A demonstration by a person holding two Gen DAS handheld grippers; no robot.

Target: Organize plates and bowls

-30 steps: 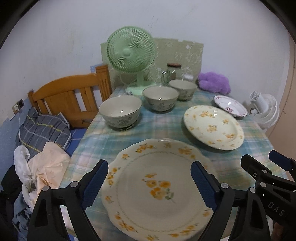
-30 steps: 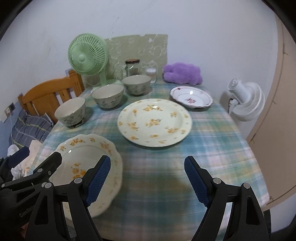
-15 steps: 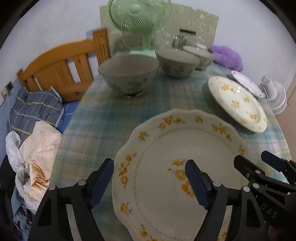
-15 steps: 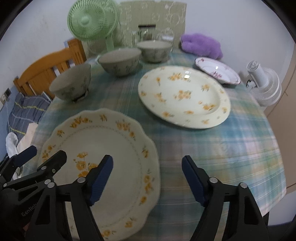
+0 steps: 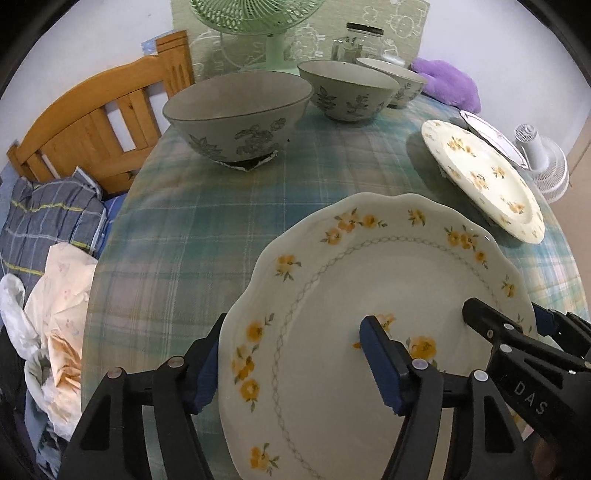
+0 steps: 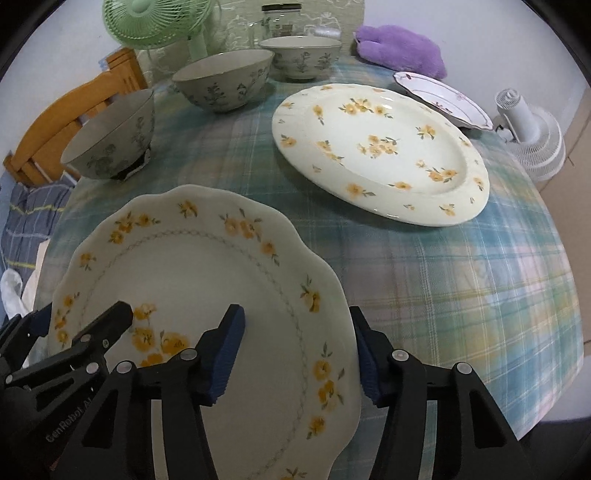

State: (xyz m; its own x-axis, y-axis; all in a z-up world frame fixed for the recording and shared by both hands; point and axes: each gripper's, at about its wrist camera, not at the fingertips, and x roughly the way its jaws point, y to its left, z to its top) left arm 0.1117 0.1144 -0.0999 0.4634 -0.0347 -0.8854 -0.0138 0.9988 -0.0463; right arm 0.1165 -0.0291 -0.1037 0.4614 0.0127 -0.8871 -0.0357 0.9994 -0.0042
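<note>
A scalloped white plate with yellow flowers (image 5: 369,280) (image 6: 192,266) lies at the near edge of the plaid-covered table (image 5: 207,221). My left gripper (image 5: 295,363) is open, its jaws straddling the plate's left rim. My right gripper (image 6: 299,354) is open, its jaws straddling the plate's right rim. A round yellow-flowered plate (image 6: 380,147) (image 5: 484,173) lies further right. A small pink-patterned plate (image 6: 439,96) is behind it. Three grey floral bowls (image 5: 240,110) (image 5: 351,88) (image 6: 299,55) stand in a row at the back.
A green desk fan (image 6: 155,18), a glass jar (image 5: 360,40) and a purple plush toy (image 6: 402,48) stand at the table's far end. A wooden chair (image 5: 96,118) and piled clothes (image 5: 48,258) are left of the table. A white fan (image 6: 532,140) is on the right.
Both grippers have moved down and forward over the scalloped plate. Their jaws now sit around its left and right rims and have narrowed a little.
</note>
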